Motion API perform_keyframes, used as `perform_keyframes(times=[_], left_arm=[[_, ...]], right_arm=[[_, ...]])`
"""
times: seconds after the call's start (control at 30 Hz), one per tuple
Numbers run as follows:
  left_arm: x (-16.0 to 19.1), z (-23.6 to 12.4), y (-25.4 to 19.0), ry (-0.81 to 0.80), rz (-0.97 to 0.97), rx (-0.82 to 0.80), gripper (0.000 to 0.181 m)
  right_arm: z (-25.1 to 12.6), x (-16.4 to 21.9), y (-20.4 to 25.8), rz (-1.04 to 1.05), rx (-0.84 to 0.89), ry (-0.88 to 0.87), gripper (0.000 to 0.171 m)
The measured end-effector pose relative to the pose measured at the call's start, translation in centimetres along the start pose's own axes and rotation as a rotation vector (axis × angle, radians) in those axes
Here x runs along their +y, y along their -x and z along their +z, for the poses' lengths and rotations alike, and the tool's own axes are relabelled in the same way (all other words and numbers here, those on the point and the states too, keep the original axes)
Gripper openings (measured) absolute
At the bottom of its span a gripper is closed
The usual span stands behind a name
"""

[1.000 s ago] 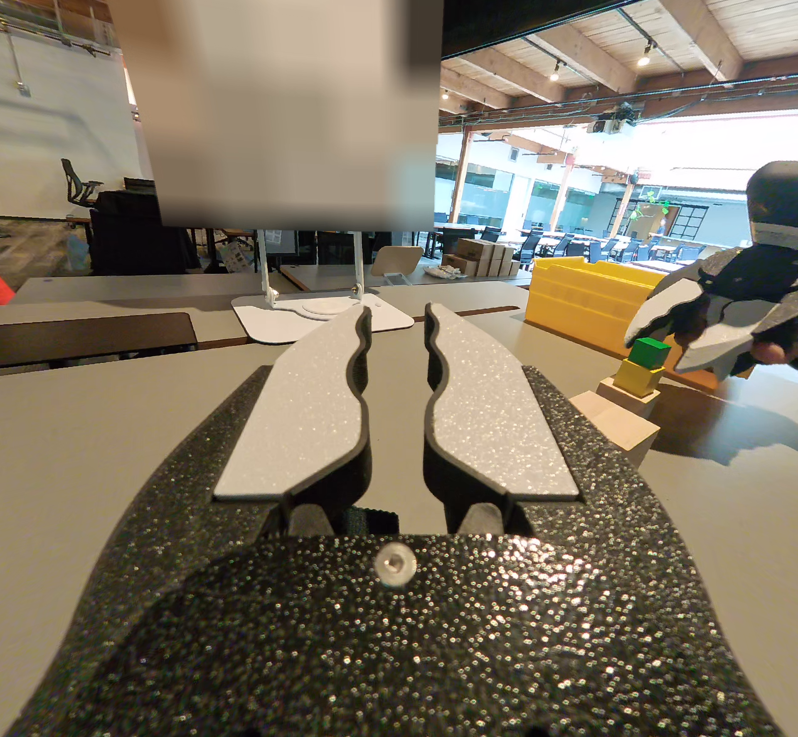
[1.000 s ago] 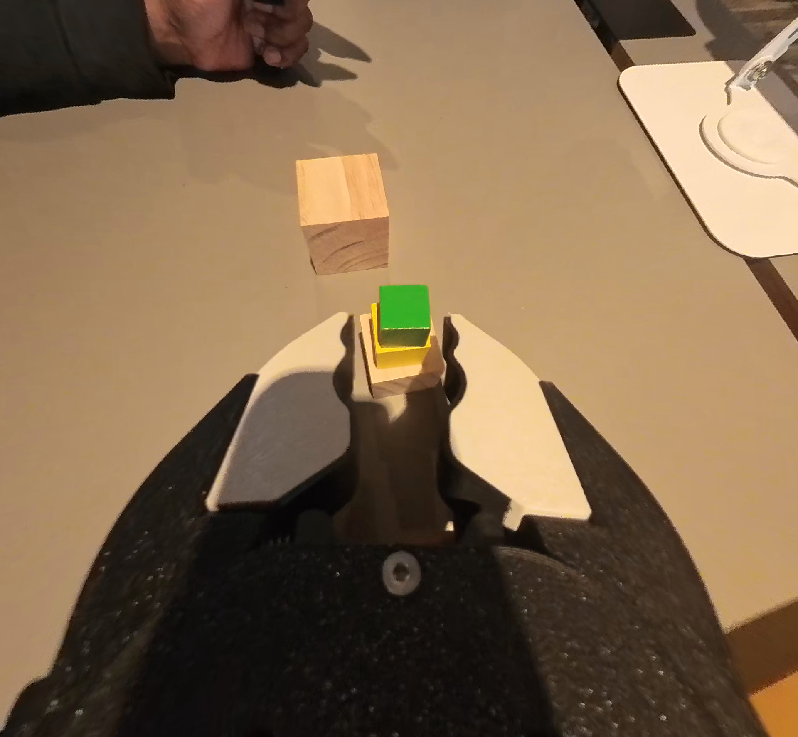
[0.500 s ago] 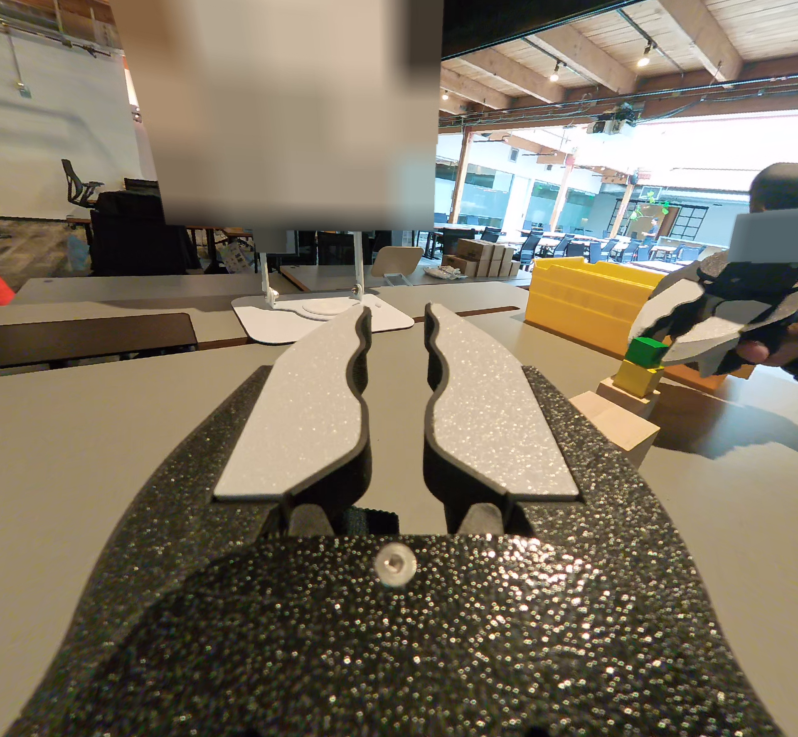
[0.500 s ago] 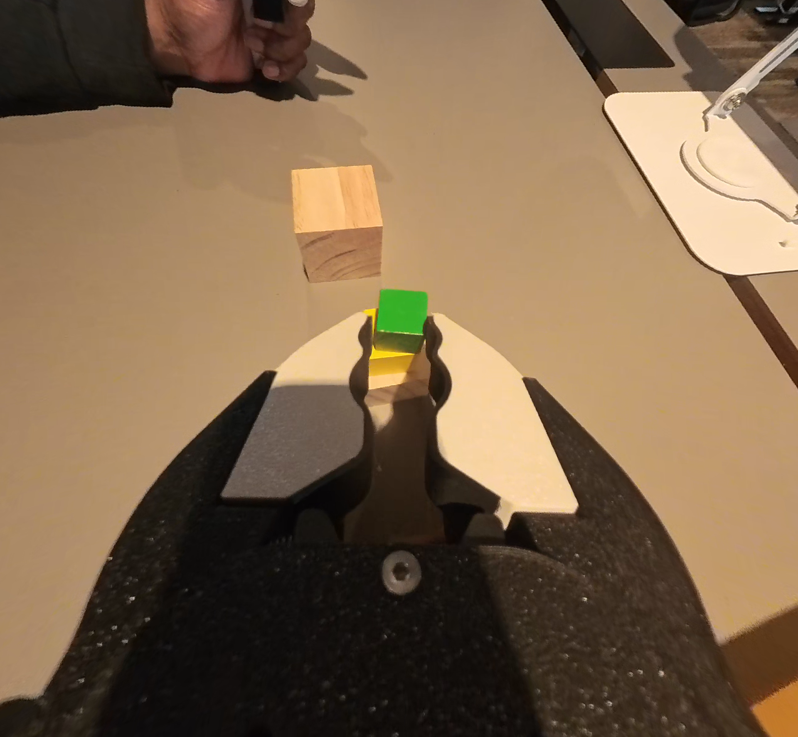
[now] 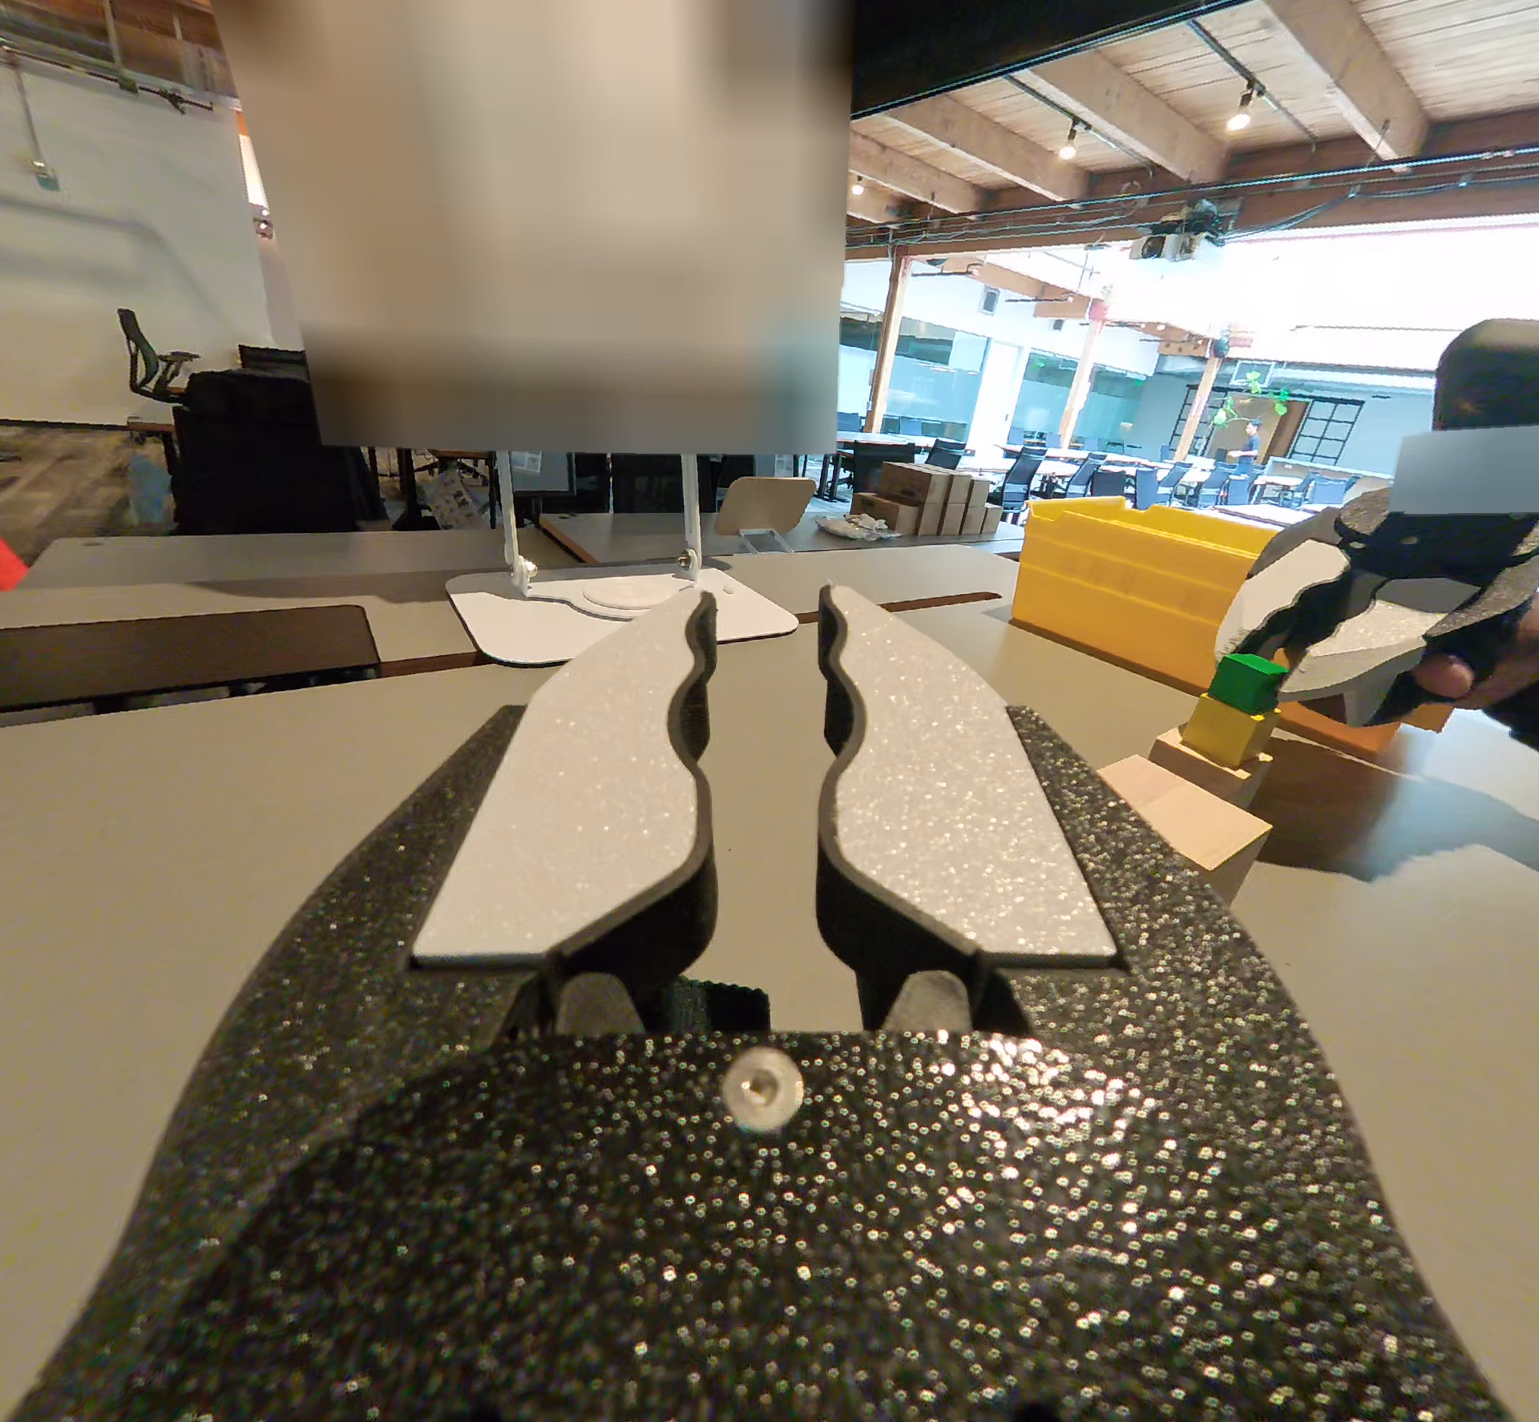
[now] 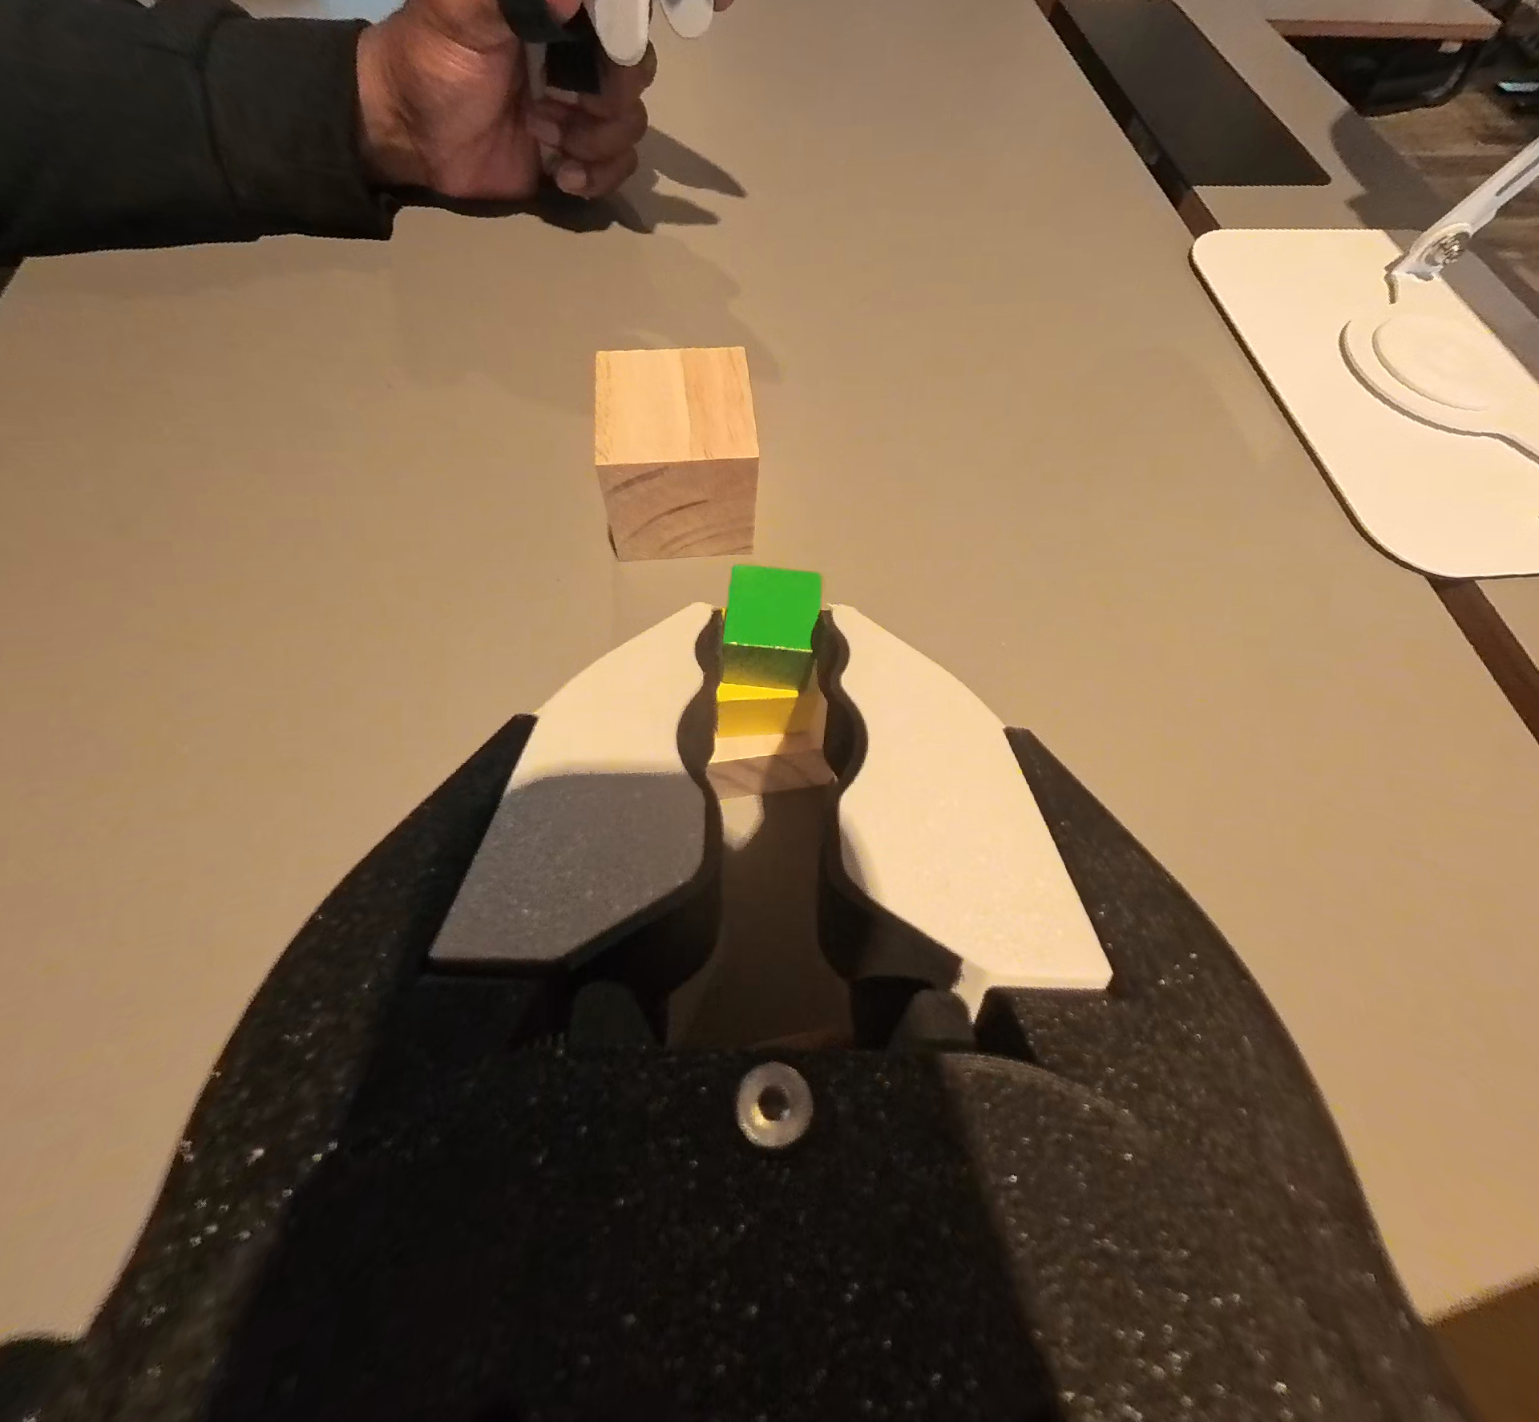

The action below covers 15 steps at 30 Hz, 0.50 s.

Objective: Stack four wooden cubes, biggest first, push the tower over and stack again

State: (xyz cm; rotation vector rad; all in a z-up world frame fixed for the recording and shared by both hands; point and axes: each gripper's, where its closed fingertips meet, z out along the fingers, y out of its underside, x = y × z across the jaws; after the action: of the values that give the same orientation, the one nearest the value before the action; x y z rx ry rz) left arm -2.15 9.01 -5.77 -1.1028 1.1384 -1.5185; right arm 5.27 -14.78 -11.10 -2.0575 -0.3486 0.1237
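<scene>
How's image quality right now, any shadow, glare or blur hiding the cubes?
Right wrist view: sharp; the right gripper shades the small wooden cube, while the green cube stays bright. Left wrist view: blown-out windows, wide-angle bending, a blur patch overhead; the yellow cube stays clear.

Open-plan office: long desks [image 5: 250,757], office chairs [image 5: 154,366], timber ceiling [image 5: 1249,74].

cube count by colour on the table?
Plain wood: 2, the big cube standing alone and the smaller wood cube at the bottom of the stack.
Yellow: 1, the yellow cube on that smaller wood one.
Green: 1, the green cube on top, between the fingertips of the right tool.
Total: 4
</scene>
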Motion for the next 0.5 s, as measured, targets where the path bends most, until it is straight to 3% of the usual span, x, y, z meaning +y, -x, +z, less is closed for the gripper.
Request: perform_keyframes(times=[0.5], left_arm=[[0.04, 0.03, 0.0, 0.002, -0.002, 0.001, 0.022]], right_arm=[[0.01, -0.03, 0.08, -0.022, -0.037, -0.024, 0.021]])
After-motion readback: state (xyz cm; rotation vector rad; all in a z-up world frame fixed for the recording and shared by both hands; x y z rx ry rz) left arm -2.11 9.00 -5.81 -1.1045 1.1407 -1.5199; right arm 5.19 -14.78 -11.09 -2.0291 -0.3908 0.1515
